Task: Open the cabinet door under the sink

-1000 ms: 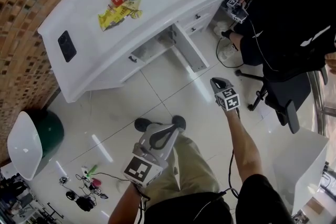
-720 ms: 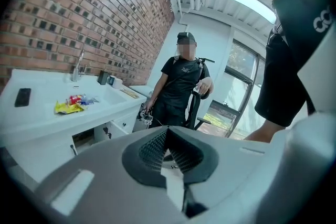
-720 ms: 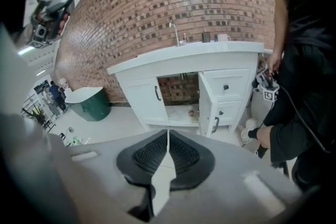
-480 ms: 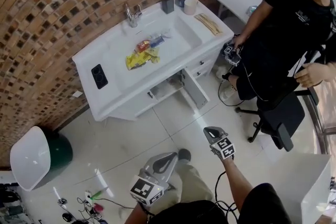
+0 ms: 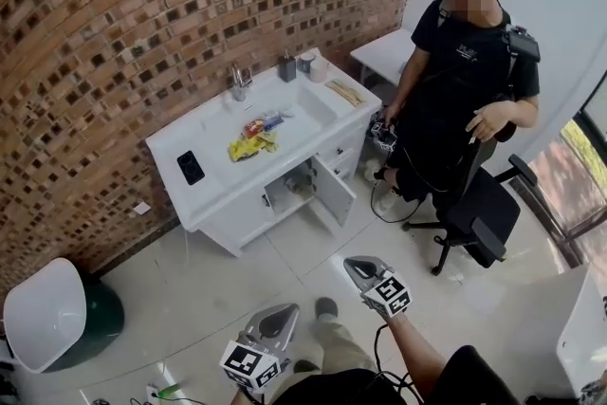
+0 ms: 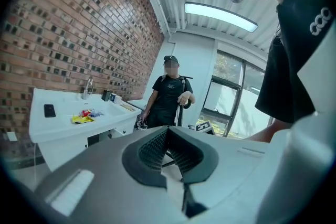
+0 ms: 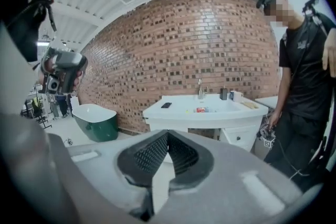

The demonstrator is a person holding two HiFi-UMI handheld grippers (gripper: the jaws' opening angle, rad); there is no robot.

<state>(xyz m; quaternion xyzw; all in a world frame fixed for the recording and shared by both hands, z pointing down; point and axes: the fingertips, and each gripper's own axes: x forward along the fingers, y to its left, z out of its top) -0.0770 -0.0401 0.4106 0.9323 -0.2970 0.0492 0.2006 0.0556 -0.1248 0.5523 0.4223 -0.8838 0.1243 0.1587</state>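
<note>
Backing off since the earlier frames: the sink is looking farther away now, both claws are sitting lower in the head view, and the bystander is fully in shot.

Head view: cabinet door [image 5: 334, 192] under the sink [image 5: 302, 109] is already standing swung out, with the dark compartment showing to its left. Left claw [image 5: 275, 322] and right claw [image 5: 358, 266] are hanging by the wearer's legs, well apart from the door. That's reading as parked, not reaching. Wrappers [image 5: 251, 143] and phone [image 5: 191, 168] are lying on the table [image 5: 213, 130].

Left gripper view: left claw [image 6: 167, 131] is sitting pinched together with nothing in it. It's pointing past the sink toward the standing person [image 6: 169, 97], so it isn't lining up on the door.

Right gripper view: right claw [image 7: 167, 135] is also sitting closed and empty, aiming at the sink front. My read: the opening step is looking done, and the claws are idling closed because nothing needs pulling.
</note>
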